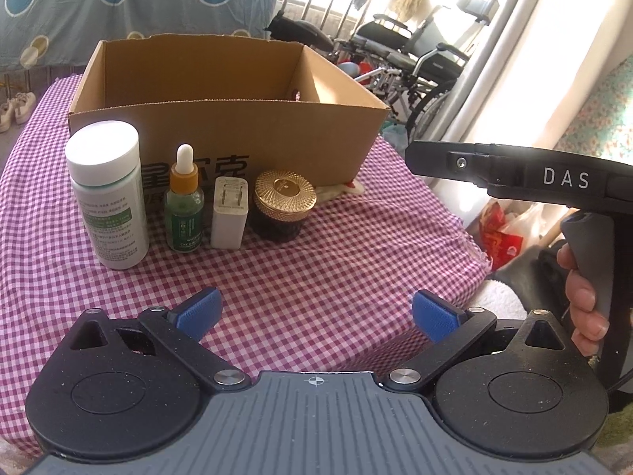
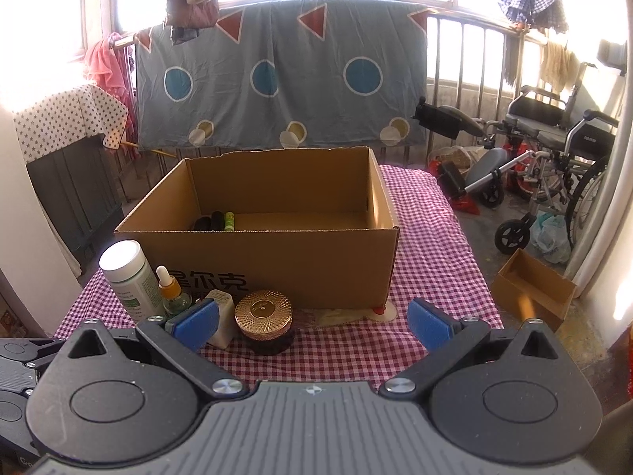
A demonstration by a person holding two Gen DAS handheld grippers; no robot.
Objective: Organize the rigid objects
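Nearest in the left wrist view, the left gripper point(image 1: 316, 314) hangs released above the checked cloth, its blue pads point(image 1: 199, 312) spread wide with nothing between them. The right gripper point(image 2: 314, 324) is likewise released and empty over the near edge of the surface point(image 2: 356, 352); in the left view its black body marked DAS point(image 1: 514, 176) reaches in from the right side, with the person's right hand point(image 1: 581, 301) wrapped on the grey handle. Beyond the pads, a row of four things stands on the cloth just in front of the cardboard box point(image 1: 221, 150): a tall white bottle with a green label point(image 1: 108, 198) on the left, then a small green dropper bottle point(image 1: 184, 202) with a white bulb and amber collar, a white plug adapter point(image 1: 229, 213) standing with its prongs up, and a dark jar with a ribbed gold lid point(image 1: 284, 206) on the right. They stand close together, the dropper bottle and adapter nearly touching. In the right wrist view that gripper's left pad overlaps the adapter and hides part of it. The box is open at the top and sits behind the row; a few small dark items and a green-capped tube point(image 2: 228, 221) lie against its near left inside corner. To the right, off the surface, a small open carton point(image 2: 534, 289) sits on the floor, a wheelchair point(image 2: 554, 150) stands further back, and a grey patterned sheet point(image 2: 277, 75) hangs over the railing behind.
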